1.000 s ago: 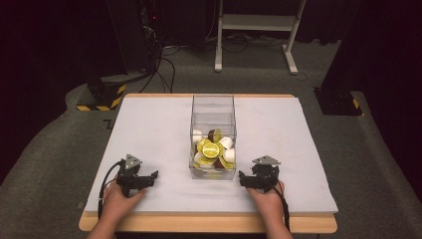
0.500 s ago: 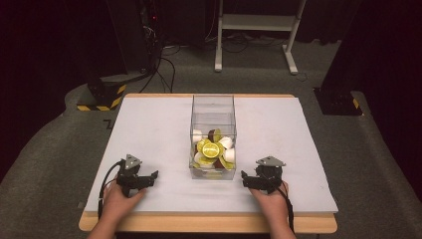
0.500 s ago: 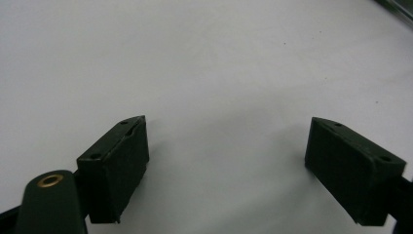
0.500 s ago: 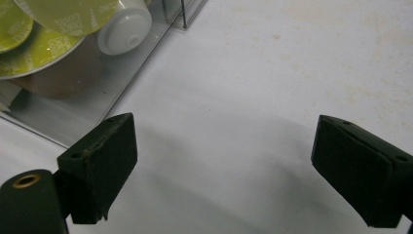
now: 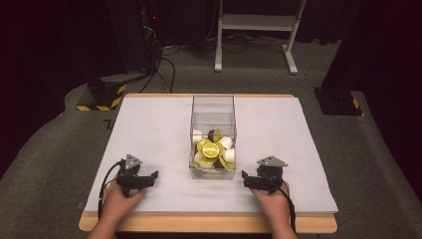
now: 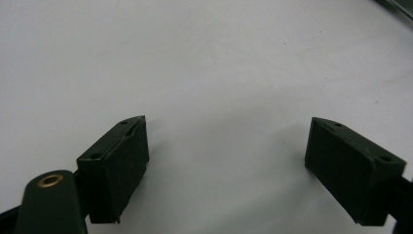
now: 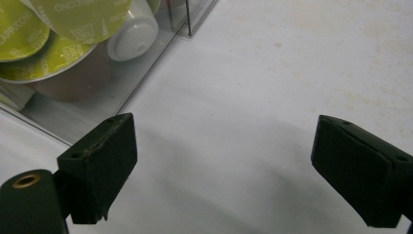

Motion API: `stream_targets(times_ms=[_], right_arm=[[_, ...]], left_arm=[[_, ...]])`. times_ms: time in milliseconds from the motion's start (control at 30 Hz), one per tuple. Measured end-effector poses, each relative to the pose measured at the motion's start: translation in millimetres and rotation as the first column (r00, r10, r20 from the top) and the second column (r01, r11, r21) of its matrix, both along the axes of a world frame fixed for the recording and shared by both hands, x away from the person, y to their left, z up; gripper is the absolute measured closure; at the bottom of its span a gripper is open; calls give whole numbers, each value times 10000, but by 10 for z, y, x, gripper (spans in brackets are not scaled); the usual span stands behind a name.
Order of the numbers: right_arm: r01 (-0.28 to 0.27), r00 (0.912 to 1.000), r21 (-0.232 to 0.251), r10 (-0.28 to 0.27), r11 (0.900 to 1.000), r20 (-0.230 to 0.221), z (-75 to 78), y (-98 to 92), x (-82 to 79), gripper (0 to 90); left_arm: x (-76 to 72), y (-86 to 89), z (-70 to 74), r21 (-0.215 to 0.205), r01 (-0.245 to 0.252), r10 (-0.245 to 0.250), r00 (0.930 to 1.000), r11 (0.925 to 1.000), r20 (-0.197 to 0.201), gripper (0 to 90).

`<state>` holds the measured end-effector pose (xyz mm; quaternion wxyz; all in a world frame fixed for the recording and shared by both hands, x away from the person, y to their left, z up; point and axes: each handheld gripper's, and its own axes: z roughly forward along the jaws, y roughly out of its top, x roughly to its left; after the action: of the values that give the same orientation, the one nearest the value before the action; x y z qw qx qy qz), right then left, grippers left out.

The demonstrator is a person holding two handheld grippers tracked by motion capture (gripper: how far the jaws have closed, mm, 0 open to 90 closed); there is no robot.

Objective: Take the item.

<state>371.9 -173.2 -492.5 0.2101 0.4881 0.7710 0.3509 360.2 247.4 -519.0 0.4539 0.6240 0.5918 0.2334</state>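
A clear plastic box (image 5: 213, 134), tall and rectangular with an open top, stands on the white tabletop (image 5: 149, 129) midway between its left and right edges, its near wall well short of the front edge. Its walls are transparent, so the contents are visible from the side: a heap of coffee capsules (image 5: 211, 149) fills the lower part toward the near end, while the far end of the box is bare. The capsules carry round yellow-green foil lids and white or brown cup bodies; they lie tilted at mixed angles, touching one another. In the right gripper view the box corner (image 7: 187, 29) appears at upper left, with green lids (image 7: 80, 14) bearing printed lettering, one white capsule body (image 7: 134, 31) lying against the wall, and a brown body (image 7: 73, 80) beneath them. The right gripper (image 5: 247, 180) rests on the tabletop near the front edge, just to the right of the box's near right corner and apart from it; its jaws stand wide apart with bare table surface between them. The left gripper (image 5: 151, 178) rests near the front edge, well to the left of the box, jaws likewise spread wide over bare surface. Each gripper is held by a hand (image 5: 117, 199) entering over the front edge.
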Motion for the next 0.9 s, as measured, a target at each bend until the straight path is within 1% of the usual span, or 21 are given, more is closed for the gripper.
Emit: stream_targets(times_ms=[33,100,200,333,400,600,633,733,767,867,900], right_arm=[[-26,10000,-77,27,10000,91,-3,5,-2,99],[-112,9999,-45,112,9999,32,-5,11,-4,98],[-140,9998,13,140,9999,140,1,12,-11,99],[-163,9994,190,158,9997,293,48,11,-30,99],[-226,9987,148,219,9996,471,68,11,-41,99],[-233,9975,195,219,9995,677,104,13,-63,102],[-229,9977,378,204,9990,640,119,16,-63,104],[-277,9975,326,255,9991,664,148,27,-71,111],[-358,9966,253,338,9990,751,161,28,-73,113],[-396,9959,189,379,9990,819,179,35,-79,113],[-497,9945,149,481,9987,932,195,33,-81,113]], left_arm=[[0,-1,0,-16,-2,2,10000,10000,-1,163],[0,-1,0,-13,-5,5,10000,10000,3,163],[0,1,0,4,4,-4,10000,10000,-2,163],[0,0,0,-3,0,0,10000,10000,-2,163],[0,1,0,5,6,-6,10000,10000,-6,163],[0,0,0,-2,1,-1,10000,10000,-5,163],[0,0,0,-1,2,-2,10000,10000,-4,163],[0,0,0,-4,0,0,10000,10000,-2,163],[0,0,0,4,2,-2,10000,10000,-6,163],[0,1,0,7,8,-8,10000,10000,-6,163],[0,0,0,1,3,-3,10000,10000,-2,163]])
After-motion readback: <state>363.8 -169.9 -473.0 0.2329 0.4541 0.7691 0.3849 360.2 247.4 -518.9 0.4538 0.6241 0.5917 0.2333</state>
